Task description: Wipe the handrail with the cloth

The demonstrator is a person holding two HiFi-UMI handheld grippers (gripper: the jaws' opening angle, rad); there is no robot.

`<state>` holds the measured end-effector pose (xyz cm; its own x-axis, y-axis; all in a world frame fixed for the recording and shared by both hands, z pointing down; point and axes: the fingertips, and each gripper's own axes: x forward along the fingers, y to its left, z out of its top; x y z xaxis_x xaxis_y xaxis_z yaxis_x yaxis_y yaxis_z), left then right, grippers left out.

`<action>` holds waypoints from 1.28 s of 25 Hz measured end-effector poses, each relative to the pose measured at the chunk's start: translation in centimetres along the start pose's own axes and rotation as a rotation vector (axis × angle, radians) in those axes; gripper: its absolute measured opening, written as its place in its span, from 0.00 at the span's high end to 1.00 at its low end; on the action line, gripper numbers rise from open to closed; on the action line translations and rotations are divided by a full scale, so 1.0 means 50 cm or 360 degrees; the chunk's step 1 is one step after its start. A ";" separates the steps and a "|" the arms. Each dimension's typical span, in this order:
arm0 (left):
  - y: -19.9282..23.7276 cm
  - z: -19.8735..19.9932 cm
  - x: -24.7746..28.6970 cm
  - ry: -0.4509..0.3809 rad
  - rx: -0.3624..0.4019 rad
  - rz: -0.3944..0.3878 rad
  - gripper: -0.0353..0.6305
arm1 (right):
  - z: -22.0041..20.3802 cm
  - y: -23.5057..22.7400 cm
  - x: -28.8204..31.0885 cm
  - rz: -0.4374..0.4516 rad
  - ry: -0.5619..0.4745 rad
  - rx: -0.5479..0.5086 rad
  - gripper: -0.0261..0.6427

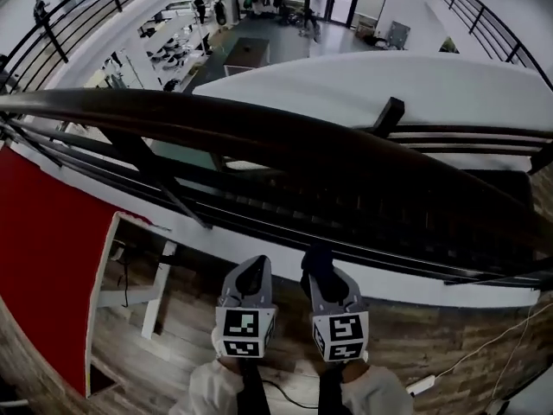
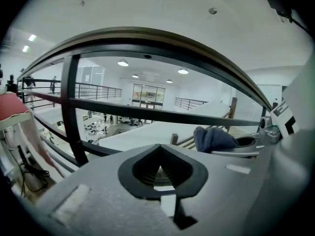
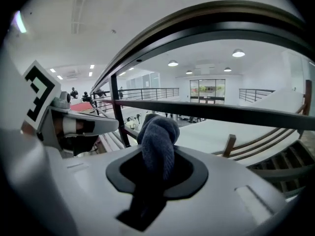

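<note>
A dark curved handrail (image 1: 259,124) tops a black metal railing across the head view; it arcs overhead in both gripper views (image 2: 162,36) (image 3: 206,18). My right gripper (image 1: 318,271) is shut on a dark blue cloth (image 3: 158,144), whose bunched end sticks up from its jaws. That cloth shows in the left gripper view (image 2: 212,138) and as a dark tuft (image 1: 316,260) in the head view. My left gripper (image 1: 252,275) is beside it, jaws together with nothing between them. Both grippers hang below the handrail, short of it.
Horizontal black rails (image 1: 285,223) and slanted posts (image 1: 155,175) stand under the handrail. A red panel (image 1: 43,258) and white frame (image 1: 130,296) stand at the left on the wood floor. A white cable (image 1: 484,344) lies at the right. Beyond the railing is a drop to a lower hall.
</note>
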<state>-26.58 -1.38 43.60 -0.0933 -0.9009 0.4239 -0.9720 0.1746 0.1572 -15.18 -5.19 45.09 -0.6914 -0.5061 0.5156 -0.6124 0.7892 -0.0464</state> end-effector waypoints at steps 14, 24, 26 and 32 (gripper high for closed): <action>0.491 -0.089 -0.092 -0.0044 -0.0135 0.0248 0.94 | 0.047 0.406 0.350 0.0271 0.0100 -0.0133 0.83; 0.566 -0.100 -0.030 -0.0074 -0.0115 0.0159 0.94 | 0.122 0.458 0.545 0.0206 0.0032 -0.0073 0.83; 0.570 -0.100 -0.017 -0.0080 -0.0124 0.0150 0.94 | 0.122 0.463 0.574 0.0201 0.0039 -0.0068 0.83; 0.573 -0.085 0.009 -0.0116 -0.0122 0.0126 0.94 | 0.143 0.465 0.612 0.0166 0.0011 -0.0074 0.83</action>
<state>-53.57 4.90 52.06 -0.1873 -0.9090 0.3724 -0.9419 0.2739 0.1947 -53.31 -4.82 53.67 -0.7478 -0.4178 0.5160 -0.5185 0.8529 -0.0608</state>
